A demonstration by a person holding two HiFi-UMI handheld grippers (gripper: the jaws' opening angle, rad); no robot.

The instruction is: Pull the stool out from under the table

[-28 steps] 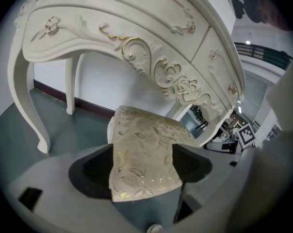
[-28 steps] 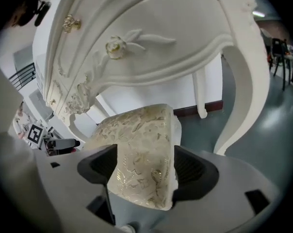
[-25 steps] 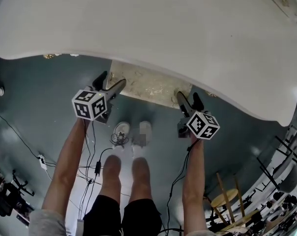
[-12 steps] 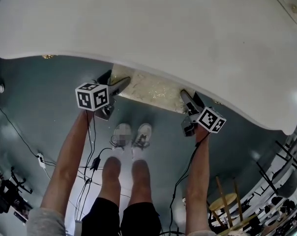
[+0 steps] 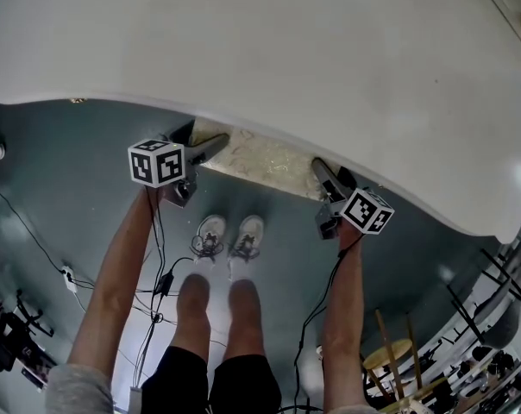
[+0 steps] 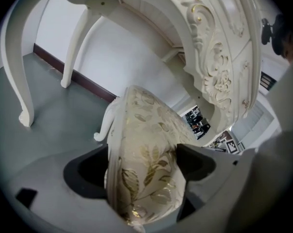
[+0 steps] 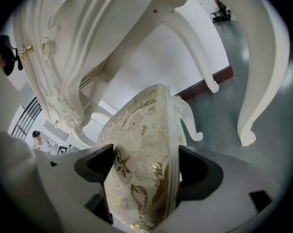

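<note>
Stool [image 5: 260,158]: beyond the person's feet, seat mostly under the table [image 5: 286,50], only its near strip showing; not yet drawn out.
Left gripper [image 5: 198,141]: moved forward onto the seat's left end since a second ago; jaws opening, wide, seat between them.
Right gripper [image 5: 332,176]: likewise advanced to the right end; jaws wide astride the seat, no squeeze evident.
Judgement: approach done; clamp and pull remain.
</note>
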